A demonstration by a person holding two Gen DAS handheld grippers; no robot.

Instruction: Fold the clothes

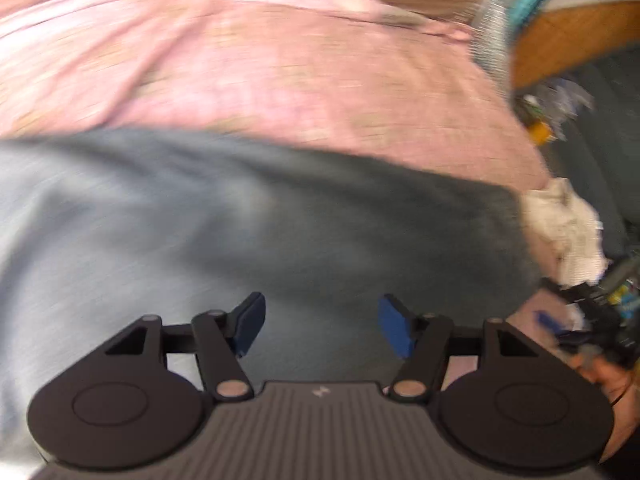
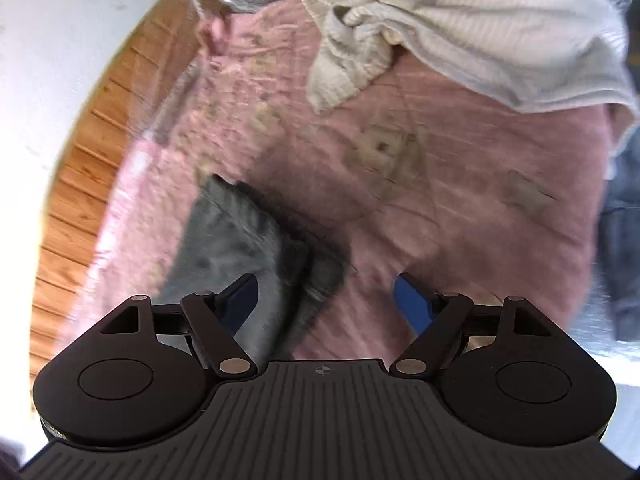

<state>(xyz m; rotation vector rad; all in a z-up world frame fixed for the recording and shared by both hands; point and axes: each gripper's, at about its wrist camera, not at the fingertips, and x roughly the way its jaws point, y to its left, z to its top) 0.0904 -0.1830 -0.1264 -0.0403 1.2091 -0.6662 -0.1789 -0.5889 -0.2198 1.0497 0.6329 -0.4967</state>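
Note:
A grey garment (image 1: 200,216) lies spread on a pink bedsheet (image 1: 280,80). My left gripper (image 1: 322,326) hovers over it, open and empty. In the right wrist view a corner of the grey garment (image 2: 248,240) lies folded on the pink sheet (image 2: 440,200). My right gripper (image 2: 326,304) is open above that corner, holding nothing. The other gripper (image 1: 592,316) shows at the right edge of the left wrist view, blurred. Both views are motion-blurred.
A crumpled white striped cloth (image 2: 460,32) lies at the far end of the sheet, also in the left wrist view (image 1: 564,224). A wooden bed frame (image 2: 80,184) borders the sheet. A dark blue fabric (image 2: 624,240) hangs at the right.

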